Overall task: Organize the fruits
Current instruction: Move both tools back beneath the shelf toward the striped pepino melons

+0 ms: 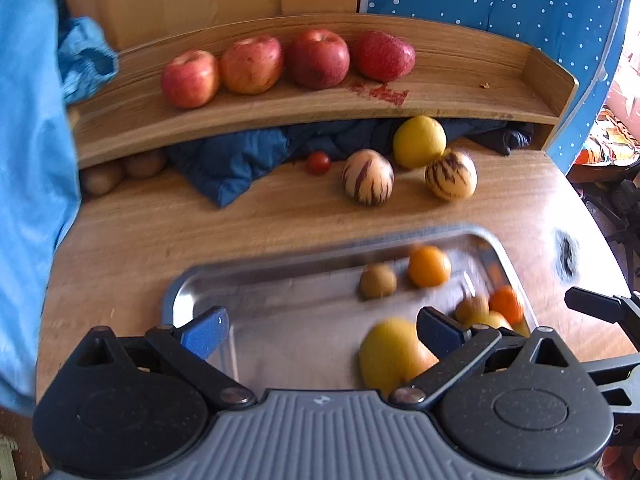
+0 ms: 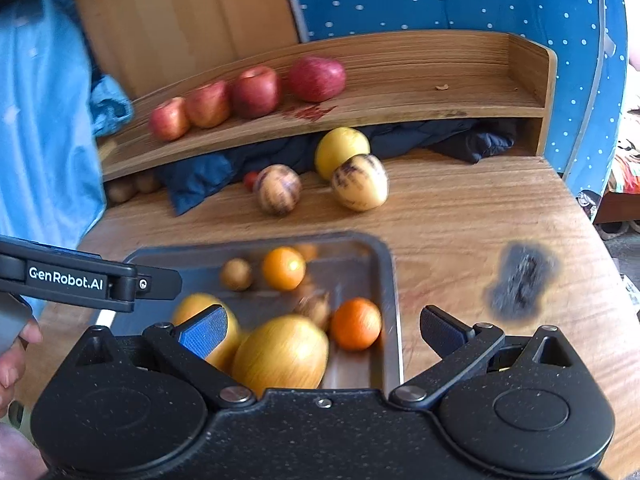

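While both grippers hang over the metal tray [image 1: 180,296] with jaws spread wide and nothing in either, the risk is mostly rolling fruit, I'd say. The left gripper [image 1: 320,332] sits above the tray's bare middle; the right gripper [image 2: 320,330] is over its right edge, close to a big yellow fruit [image 2: 280,352] and an orange [image 2: 355,323]. Everything in the tray looks blurred, so a fast grab could knock the small brown fruits [image 2: 236,274] around or pinch off-centre and pop a round one out. The four apples [image 1: 256,64] are lined up on the wooden shelf [image 1: 460,92], and two striped melons [image 1: 367,176] sit loose on the table [image 1: 140,232]; a bump could send those rolling off.
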